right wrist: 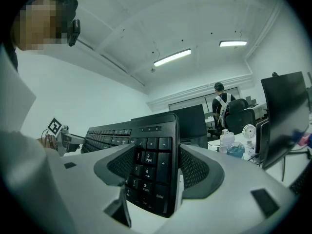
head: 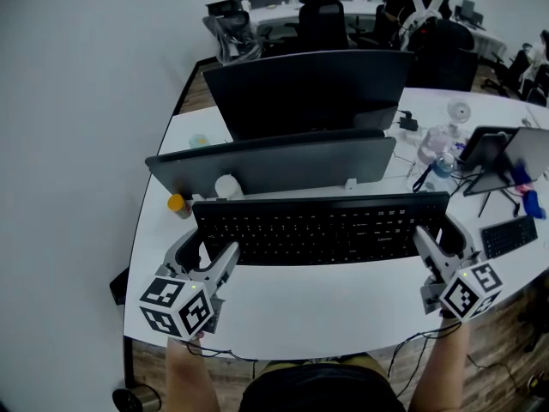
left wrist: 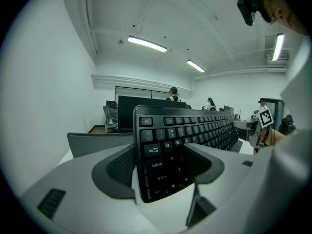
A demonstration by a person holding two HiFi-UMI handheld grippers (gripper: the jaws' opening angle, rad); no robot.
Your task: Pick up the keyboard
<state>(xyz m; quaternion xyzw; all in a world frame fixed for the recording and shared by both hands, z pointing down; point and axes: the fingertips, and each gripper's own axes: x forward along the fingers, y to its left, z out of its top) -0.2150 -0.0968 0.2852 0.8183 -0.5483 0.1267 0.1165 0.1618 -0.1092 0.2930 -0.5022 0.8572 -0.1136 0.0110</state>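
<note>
A black full-size keyboard lies crosswise in front of me, over the white desk, with a gripper at each end. My left gripper has its jaws around the left end; in the left gripper view the keyboard stands between the grey fingers, and my left gripper is shut on it. My right gripper clamps the number-pad end; in the right gripper view the keyboard fills the gap of my right gripper.
Just behind the keyboard stands a low grey screen back, and behind it a black monitor. An orange-capped bottle sits at the left. A water bottle, a tablet on a stand and a small keyboard crowd the right.
</note>
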